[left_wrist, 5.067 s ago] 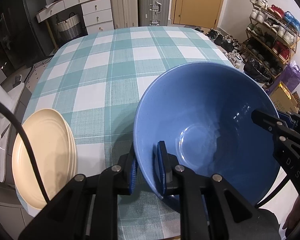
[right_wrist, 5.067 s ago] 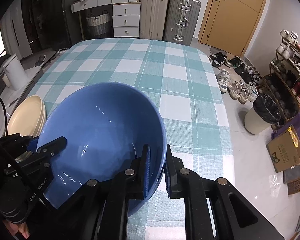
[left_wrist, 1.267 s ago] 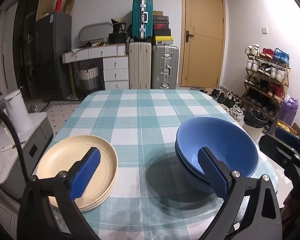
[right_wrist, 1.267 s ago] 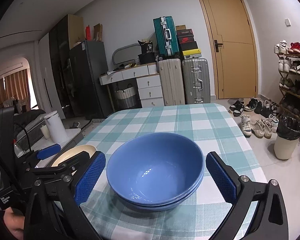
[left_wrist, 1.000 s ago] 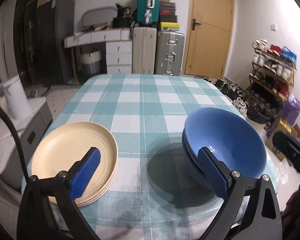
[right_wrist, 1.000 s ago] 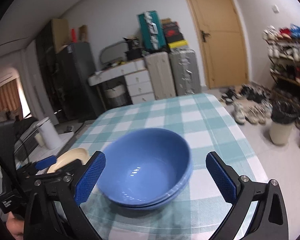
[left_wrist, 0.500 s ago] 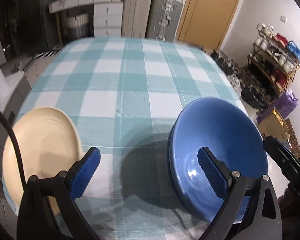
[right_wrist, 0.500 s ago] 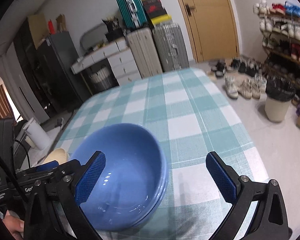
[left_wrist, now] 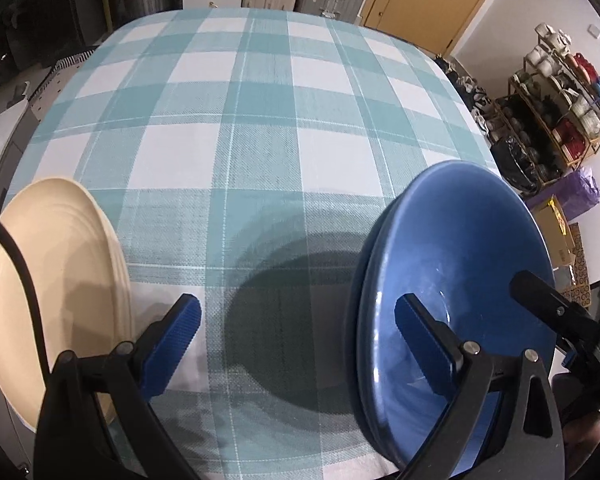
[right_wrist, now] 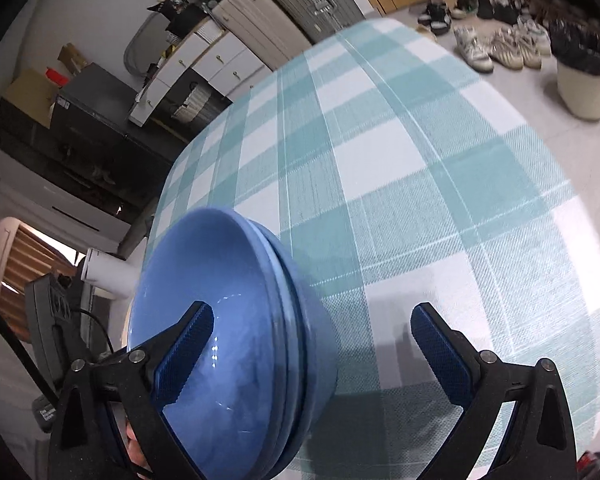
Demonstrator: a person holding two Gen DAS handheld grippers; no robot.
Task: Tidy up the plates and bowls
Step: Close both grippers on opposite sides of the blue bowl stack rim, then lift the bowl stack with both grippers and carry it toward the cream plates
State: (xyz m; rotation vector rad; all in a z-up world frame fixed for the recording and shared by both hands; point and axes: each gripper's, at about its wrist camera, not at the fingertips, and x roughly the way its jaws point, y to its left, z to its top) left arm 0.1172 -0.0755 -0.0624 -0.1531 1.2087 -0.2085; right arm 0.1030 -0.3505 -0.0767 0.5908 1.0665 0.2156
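1. Our left gripper (left_wrist: 296,338) is spread wide and has hold of nothing. Its left pad hangs just beside the cream plates (left_wrist: 48,280); its right pad hangs over the hollow of the blue bowls (left_wrist: 452,280).

2. Our right gripper (right_wrist: 314,346) is just as wide and just as empty. Its left pad sits over the inside of the blue bowls (right_wrist: 228,320), and its right pad is out over the checked tablecloth (right_wrist: 380,140).

3. Outward from the pads: the bowls are nested, two rims at least showing, mouths up, standing on the cloth between our two tools. The plates lie flat in a stack, left of the left pads, near the table's edge.

4. No long axis here: bowls and plates are round, so only the opening's direction counts, and that is upward.

5. The risks, as we judge them: both stacks sit close to the near edge, and a pad dropping inside the bowl could catch the rim and tip or drag the stack off. A nudge to the plates could slide them over the side.
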